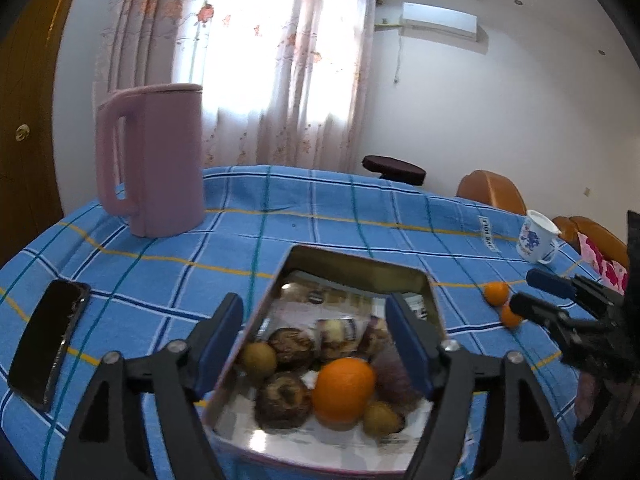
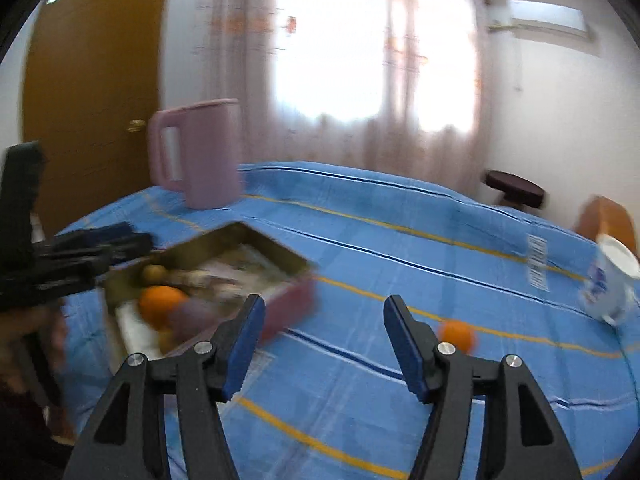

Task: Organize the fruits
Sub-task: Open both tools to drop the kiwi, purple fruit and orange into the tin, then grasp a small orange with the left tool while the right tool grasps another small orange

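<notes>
Lying flat on the far left of the blue checked tablecloth (image 1: pixel 320 208) is a black phone (image 1: pixel 48 340), out of the way of the fruit work. Behind it stands a pink jug (image 1: pixel 154 160), also set back from the middle. The left gripper (image 1: pixel 316 340) hangs over the metal tin (image 1: pixel 352 268) with its jaws wide apart and nothing between them. The tin holds a big orange (image 1: pixel 344 388), some brown kiwis (image 1: pixel 258 358) and dark round fruits, so this looks like the place where fruit gets gathered. Two small oranges (image 1: pixel 496 292) sit on the cloth to the right, outside the tin. The right gripper (image 2: pixel 324 344) is open too and empty, pointing near one small orange, likely to grab it. A white mug (image 1: pixel 536 240) stands far right.
</notes>
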Demonstrator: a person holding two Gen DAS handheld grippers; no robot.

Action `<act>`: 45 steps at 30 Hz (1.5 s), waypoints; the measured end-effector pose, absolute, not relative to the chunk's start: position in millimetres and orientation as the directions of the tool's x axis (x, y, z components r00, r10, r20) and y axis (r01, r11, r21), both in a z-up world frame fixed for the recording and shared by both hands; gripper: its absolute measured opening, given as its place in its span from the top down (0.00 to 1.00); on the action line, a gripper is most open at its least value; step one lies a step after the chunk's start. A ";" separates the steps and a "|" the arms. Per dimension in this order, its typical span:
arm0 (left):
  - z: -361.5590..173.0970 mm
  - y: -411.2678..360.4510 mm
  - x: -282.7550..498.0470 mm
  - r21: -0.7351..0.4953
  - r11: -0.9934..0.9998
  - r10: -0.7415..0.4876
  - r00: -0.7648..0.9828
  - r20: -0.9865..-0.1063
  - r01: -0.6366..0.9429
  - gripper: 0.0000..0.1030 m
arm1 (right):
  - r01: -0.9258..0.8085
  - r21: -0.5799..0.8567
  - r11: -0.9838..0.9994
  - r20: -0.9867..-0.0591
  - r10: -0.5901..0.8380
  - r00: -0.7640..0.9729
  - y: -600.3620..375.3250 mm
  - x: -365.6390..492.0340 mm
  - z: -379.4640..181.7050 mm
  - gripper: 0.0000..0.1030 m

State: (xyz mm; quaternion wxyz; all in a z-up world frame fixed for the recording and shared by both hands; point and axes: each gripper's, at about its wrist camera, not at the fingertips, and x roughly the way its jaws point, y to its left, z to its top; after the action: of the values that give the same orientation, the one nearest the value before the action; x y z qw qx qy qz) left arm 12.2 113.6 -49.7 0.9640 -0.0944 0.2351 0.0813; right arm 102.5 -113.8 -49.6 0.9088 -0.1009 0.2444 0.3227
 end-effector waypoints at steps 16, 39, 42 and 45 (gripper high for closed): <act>-30.0 9.7 59.2 -0.033 0.999 -0.022 0.874 -0.486 0.007 0.09 | -0.523 0.036 0.851 -0.739 0.375 0.560 -147.2 172.4 -94.8 0.55; -80.1 -76.6 178.0 -0.085 0.985 -0.167 0.689 -0.705 0.153 0.30 | -0.344 0.097 0.934 -0.673 0.316 0.669 -228.0 196.0 -80.7 0.60; -88.5 -78.5 191.0 -0.122 0.981 -0.193 0.655 -0.731 0.154 0.31 | -0.343 0.101 0.934 -0.670 0.319 0.671 -228.9 195.4 -80.4 0.60; -92.4 -80.4 198.1 -0.162 0.974 -0.228 0.629 -0.743 0.161 0.37 | -0.345 0.103 0.933 -0.671 0.322 0.668 -229.2 195.4 -80.3 0.60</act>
State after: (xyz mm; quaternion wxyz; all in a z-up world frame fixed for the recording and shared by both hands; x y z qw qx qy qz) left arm 198.1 -80.4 -92.4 0.9017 -0.0402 0.4168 -0.1076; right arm 195.4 -229.2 -80.3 0.9132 -0.0162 0.3640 0.1827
